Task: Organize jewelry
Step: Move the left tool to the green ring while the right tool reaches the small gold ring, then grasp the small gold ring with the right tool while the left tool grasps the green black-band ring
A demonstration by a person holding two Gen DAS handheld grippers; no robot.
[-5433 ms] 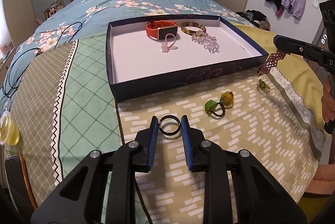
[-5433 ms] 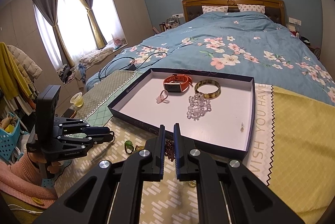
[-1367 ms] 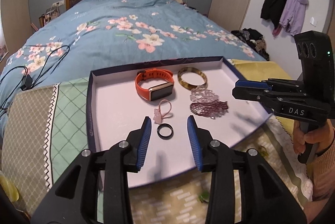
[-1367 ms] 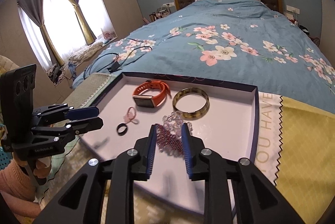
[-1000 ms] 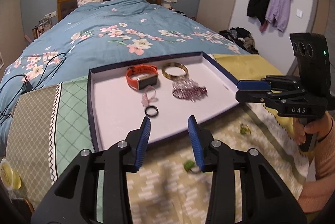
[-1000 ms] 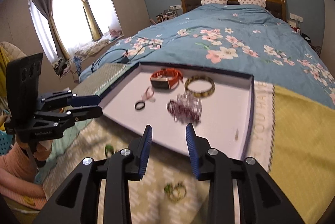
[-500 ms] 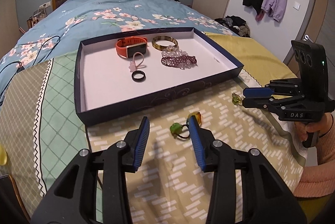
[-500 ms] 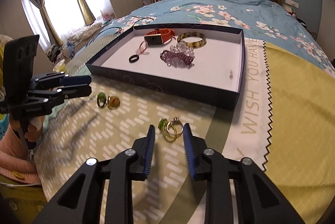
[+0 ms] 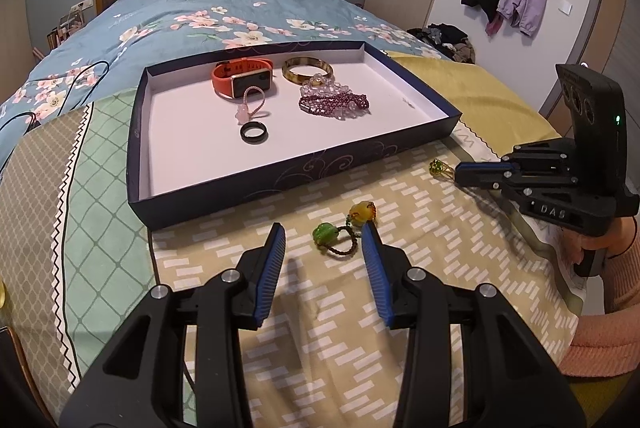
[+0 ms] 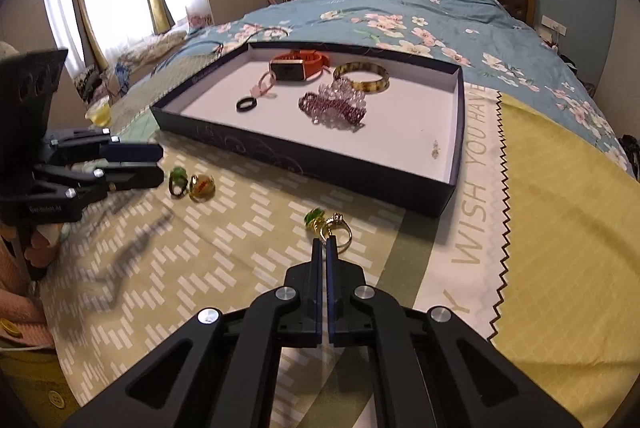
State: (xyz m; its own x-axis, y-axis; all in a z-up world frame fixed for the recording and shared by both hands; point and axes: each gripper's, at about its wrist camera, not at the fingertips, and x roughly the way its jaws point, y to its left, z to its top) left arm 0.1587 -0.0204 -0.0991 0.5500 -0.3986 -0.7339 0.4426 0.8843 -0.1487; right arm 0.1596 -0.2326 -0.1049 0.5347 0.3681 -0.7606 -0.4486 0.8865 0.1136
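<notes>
Rings are what I am dealing with now: tiny, light, hard and smooth pieces that lie on soft bedding, so I expect them to skate or tip if I nudge them. My right hand-held gripper (image 10: 323,243) has its blue jaws closed together, and its tips pinch the near edge of the gold ring (image 10: 338,227), which lies on the patterned cloth (image 10: 224,252) touching a green-stoned ring (image 10: 313,217), just in front of the tray (image 10: 448,184). I judge that hold to be thin; a band caught by its rim can pivot or slip out, so I would lift slowly and keep it level. My left hand-held gripper (image 9: 323,233) stands partly open and holds nothing; between its jaws lies the beaded loop (image 9: 345,230) with a green bead and a yellow one, limp in the cord and hard in the beads. I would close across the two beads or the cord between them, since the loop will sag and swing. Inside the tray I see the orange watch (image 9: 243,81), the bangle (image 9: 307,69), the purple bead bracelet (image 9: 334,103), the pink charm (image 9: 244,113) and the black ring (image 9: 253,131). Dropping from low should suit them all.
</notes>
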